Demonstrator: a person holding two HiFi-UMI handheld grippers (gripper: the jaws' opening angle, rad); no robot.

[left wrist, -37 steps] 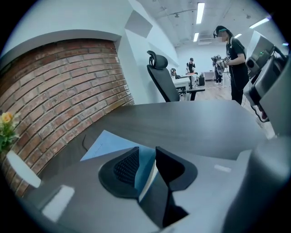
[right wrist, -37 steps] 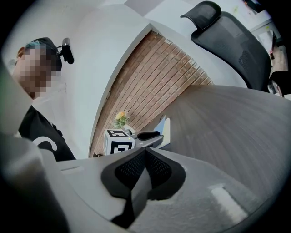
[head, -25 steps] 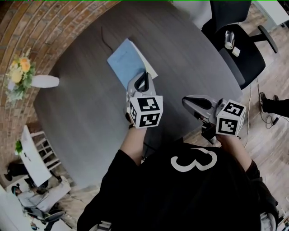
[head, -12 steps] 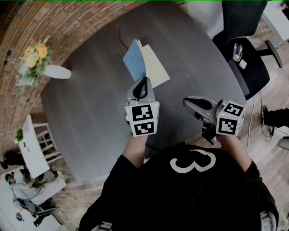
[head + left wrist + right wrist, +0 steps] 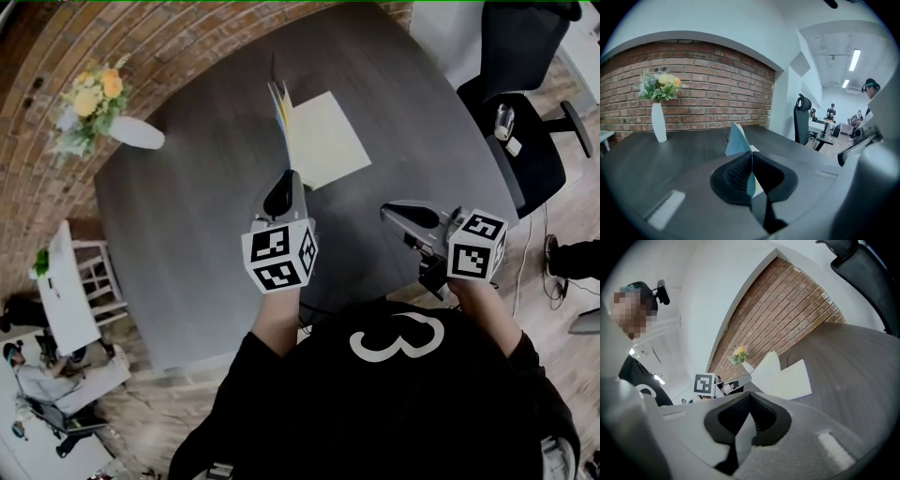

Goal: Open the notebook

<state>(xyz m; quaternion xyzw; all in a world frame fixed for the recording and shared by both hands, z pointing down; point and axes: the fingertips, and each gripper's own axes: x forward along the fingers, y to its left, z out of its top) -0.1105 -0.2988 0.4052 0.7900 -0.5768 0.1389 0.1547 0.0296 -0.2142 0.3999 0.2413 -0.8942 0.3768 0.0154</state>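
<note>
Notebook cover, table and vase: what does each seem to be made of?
The notebook cover looks like thin card or stiff paper, matte pale blue; it stands up flat without sagging. The table has a dark grey wood-look top, probably laminate, with faint grain and low sheen. The vase is white and smooth, likely ceramic or plastic; the look leaves it open.

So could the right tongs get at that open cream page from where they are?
Probably yes. Only bare table lies between the right tongs and the cream page, and the left tongs hold the blue cover upright on the page's far side, out of the way.
</note>
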